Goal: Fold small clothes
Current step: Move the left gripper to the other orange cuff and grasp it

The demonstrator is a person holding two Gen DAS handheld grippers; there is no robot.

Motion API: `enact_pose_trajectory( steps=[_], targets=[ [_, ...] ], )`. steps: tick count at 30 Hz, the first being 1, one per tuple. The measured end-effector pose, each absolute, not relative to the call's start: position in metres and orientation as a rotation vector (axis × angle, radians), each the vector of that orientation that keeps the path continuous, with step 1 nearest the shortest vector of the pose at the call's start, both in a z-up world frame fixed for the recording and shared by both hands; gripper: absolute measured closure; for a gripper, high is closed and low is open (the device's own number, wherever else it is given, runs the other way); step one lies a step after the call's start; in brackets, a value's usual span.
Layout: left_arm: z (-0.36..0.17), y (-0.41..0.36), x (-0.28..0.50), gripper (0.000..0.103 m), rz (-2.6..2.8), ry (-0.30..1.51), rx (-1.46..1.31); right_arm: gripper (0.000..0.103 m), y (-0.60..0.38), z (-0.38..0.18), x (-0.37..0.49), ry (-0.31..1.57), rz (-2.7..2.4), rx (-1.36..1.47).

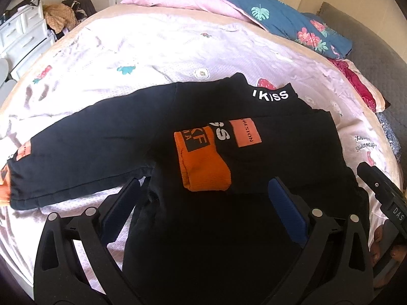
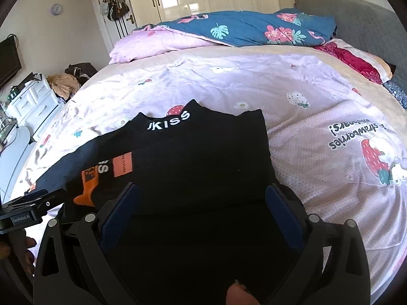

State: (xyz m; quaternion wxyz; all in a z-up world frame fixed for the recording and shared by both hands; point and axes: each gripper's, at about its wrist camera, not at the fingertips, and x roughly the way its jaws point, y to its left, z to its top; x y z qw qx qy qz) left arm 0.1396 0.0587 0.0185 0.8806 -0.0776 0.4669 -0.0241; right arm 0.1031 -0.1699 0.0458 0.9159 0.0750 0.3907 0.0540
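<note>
The left gripper (image 1: 203,203) and the right gripper (image 2: 201,203) both hang spread wide above the black jacket (image 1: 254,157), pinching nothing. Under the jacket the bed (image 1: 152,50) carries a pale pink strawberry-print cover. The jacket lies flat near the bed's front edge, collar away from the grippers, one sleeve (image 1: 76,152) stretched out to the jacket's left, the other folded across its chest with an orange cuff (image 1: 203,172) showing.
</note>
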Motion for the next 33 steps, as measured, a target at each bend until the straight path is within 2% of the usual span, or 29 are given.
enact_pose_trajectory(
  steps=[18,33],
  targets=[
    [0.035,0.111,0.110,0.009,0.037,0.916,-0.221,0.004,-0.108,0.069,0.089,0.779,0.222,0.093],
    [0.029,0.165,0.087,0.009,0.129,0.899,-0.302,0.004,-0.047,0.083,0.081,0.758,0.327,-0.001]
  ],
)
